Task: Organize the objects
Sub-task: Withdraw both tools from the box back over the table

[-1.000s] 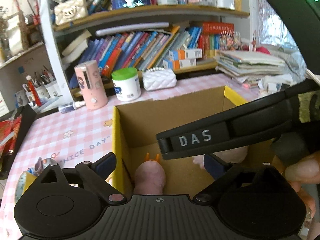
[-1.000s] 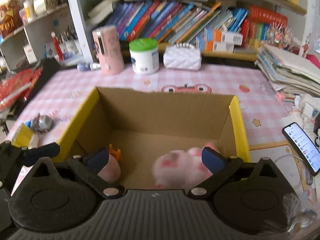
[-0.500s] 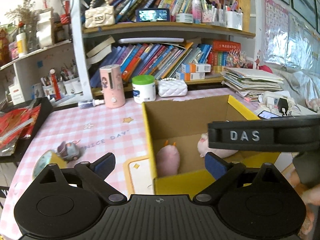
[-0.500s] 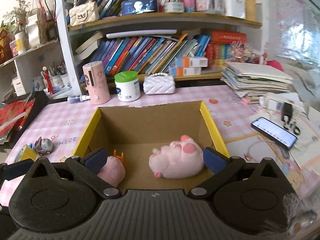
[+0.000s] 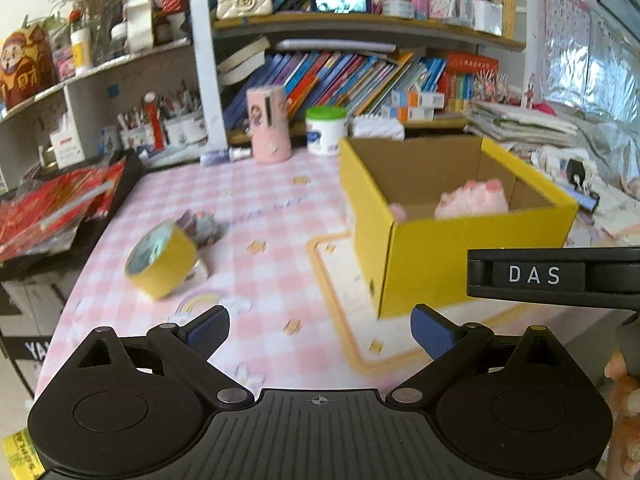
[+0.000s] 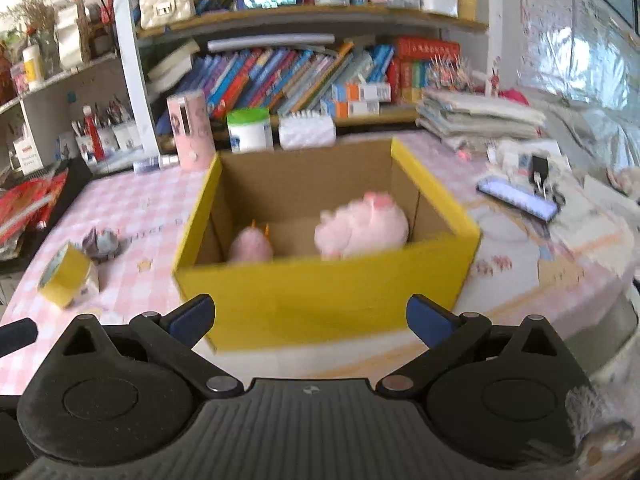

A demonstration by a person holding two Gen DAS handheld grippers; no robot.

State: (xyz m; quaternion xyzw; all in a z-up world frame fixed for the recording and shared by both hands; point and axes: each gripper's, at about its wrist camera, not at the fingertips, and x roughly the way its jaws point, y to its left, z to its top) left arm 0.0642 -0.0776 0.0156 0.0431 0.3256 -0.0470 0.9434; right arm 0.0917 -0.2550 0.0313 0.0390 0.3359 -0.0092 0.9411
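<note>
**Both grippers back off from the box, empty**

The box (image 6: 320,300) is yellow outside and plain brown cardboard inside, open at the top, standing on the pink checked table (image 5: 260,264) toward its right side. Two soft pink toys lie on its floor: a big plush (image 6: 362,226) with darker pink pads, against the right wall, and a small plush (image 6: 251,245) with orange bits on top, by the left wall. Near the table's left edge a yellow tape roll (image 5: 162,258) lies on its side, with a small grey toy (image 5: 204,226) touching it on the far side.

The left gripper (image 5: 320,324) is spread wide with nothing between its blue pads (image 5: 430,326); the right gripper (image 6: 311,318) is likewise wide and empty.

Half a second ago both cameras looked down into the box from just above its near rim. Now both have pulled back and sit lower, so the yellow front wall fills the middle of the right view. The left gripper has also moved leftward, bringing the tape roll well into sight. Both plushes lie where they were.
</note>
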